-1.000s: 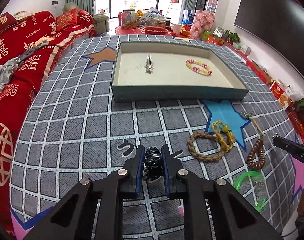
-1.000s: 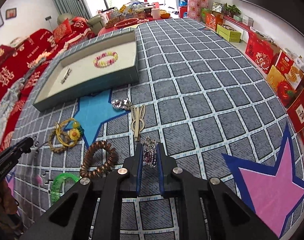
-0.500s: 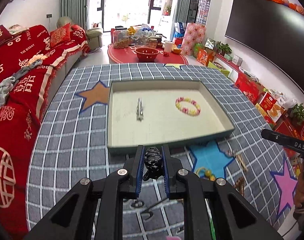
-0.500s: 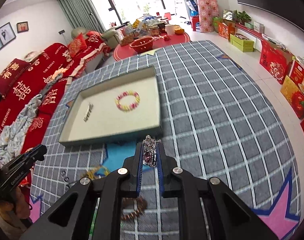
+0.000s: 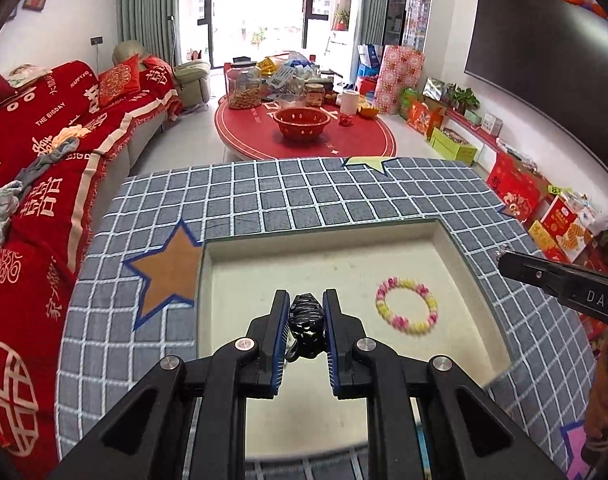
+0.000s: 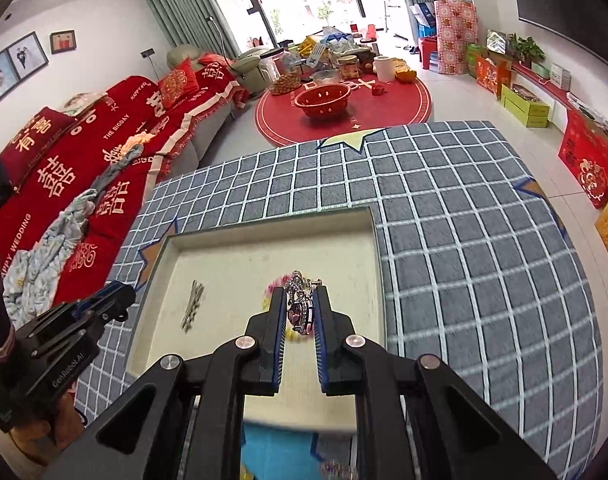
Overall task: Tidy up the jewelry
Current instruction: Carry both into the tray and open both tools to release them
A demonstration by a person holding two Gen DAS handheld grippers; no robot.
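Note:
My left gripper (image 5: 306, 308) is shut on a black beaded bracelet (image 5: 306, 330) and holds it above the shallow cream tray (image 5: 324, 236). A pink and yellow bead bracelet (image 5: 407, 305) lies in the tray to its right. My right gripper (image 6: 300, 304) is shut on a silver and purple jewelled piece (image 6: 300, 308), held over the same tray (image 6: 264, 236), partly hiding the pink bracelet (image 6: 275, 282). A silver hair clip (image 6: 193, 310) lies in the tray at the left. The left gripper's body (image 6: 64, 344) shows in the right wrist view, the right gripper's body (image 5: 564, 282) in the left wrist view.
The tray sits on a grey checked cloth (image 6: 464, 240) with star patches (image 5: 166, 272). A red sofa (image 5: 44, 160) runs along the left. A round red table (image 5: 304, 128) with a bowl and jars stands behind. Boxes (image 5: 516, 188) line the right wall.
Both grippers have lifted off the cloth and moved forward over the tray, each carrying its piece. The loose jewellery on the cloth has dropped out of view.

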